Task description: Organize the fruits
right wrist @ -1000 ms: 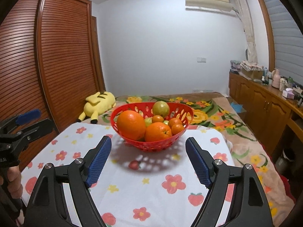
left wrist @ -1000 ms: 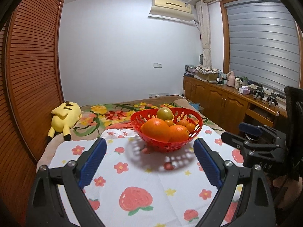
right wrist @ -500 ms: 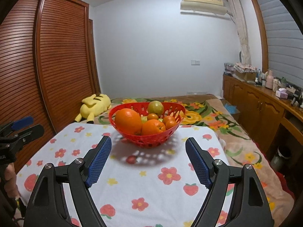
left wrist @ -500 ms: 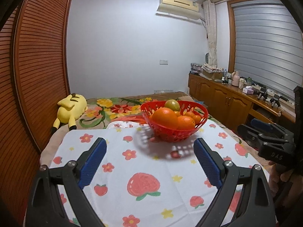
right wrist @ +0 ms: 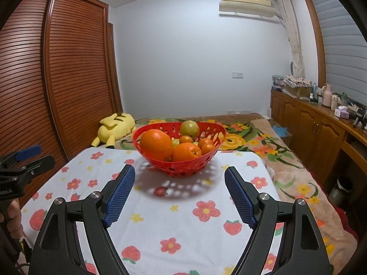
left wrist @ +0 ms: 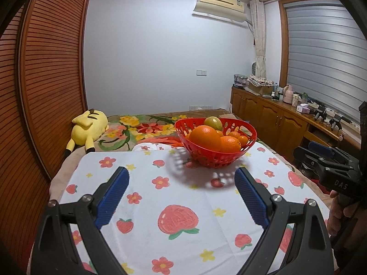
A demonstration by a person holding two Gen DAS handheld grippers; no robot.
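**Fruit basket loaded at the far end of the surface, both grippers spread and empty**

Landmark: red perforated basket (right wrist: 179, 158), standing on the surface (right wrist: 183, 224) under a white cloth printed with strawberries and flowers. All positions are given from the basket.

- In the basket: a large orange (right wrist: 156, 145) at the near left, a second orange (right wrist: 187, 152) just beside it at the near middle, and small tangerines (right wrist: 206, 145) to the right and behind. A green-yellow round fruit (right wrist: 189, 128) sits on top at the back. Something pale green shows between the oranges; too little is visible to name it.
- Left gripper (left wrist: 182, 181): jaws spread wide, blue pads facing each other, nothing between them but cloth. It sits on the near side of the basket and apart from it, with the basket up and to the right in its view.
- Right gripper (right wrist: 179, 177): jaws spread, nothing pinched. Also on the near side of the basket and apart from it, with the basket nearly centred between the fingers in its view.
- Each gripper shows at the edge of the other's view, held by a hand (left wrist: 336, 217).
- Beyond the basket: a bed with a floral blanket (right wrist: 252, 142). A yellow plush toy (right wrist: 115, 128) lies on it, behind and left of the basket.
- Far left of the basket: slatted wooden wardrobe doors (right wrist: 68, 80).
- Far right of the basket: a wooden cabinet (right wrist: 309, 123) with small items on top.
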